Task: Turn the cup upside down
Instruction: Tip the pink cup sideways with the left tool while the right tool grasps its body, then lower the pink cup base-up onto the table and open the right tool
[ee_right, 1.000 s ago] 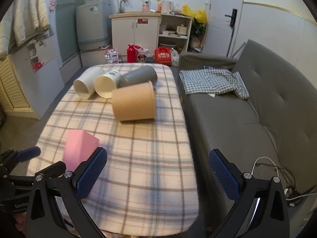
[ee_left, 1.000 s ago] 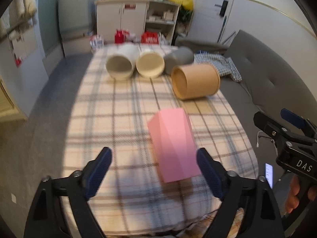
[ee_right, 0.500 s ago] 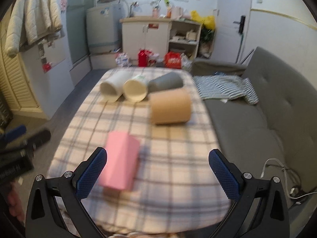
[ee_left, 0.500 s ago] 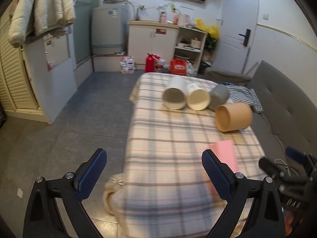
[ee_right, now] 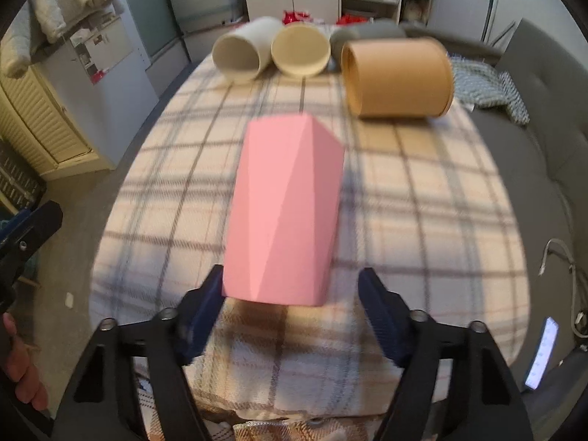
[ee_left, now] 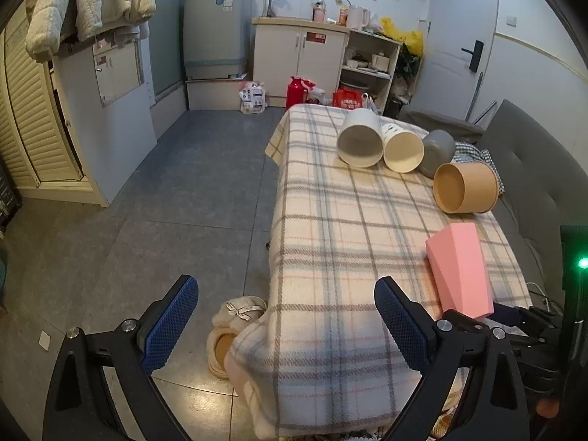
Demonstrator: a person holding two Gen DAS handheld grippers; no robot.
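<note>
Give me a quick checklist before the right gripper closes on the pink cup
1. Right gripper open: ok.
2. Pink cup centred between its fingers: ok, though only the near end sits between the fingertips.
3. Fingers touching the cup: cannot tell; the view is blurred.
4. Left gripper out of the way: ok, open and off to the cup's left.
5. Brown cup and the other cups clear of the grasp: ok, all lie farther back.
6. Cup's open end facing: cannot tell.
</note>
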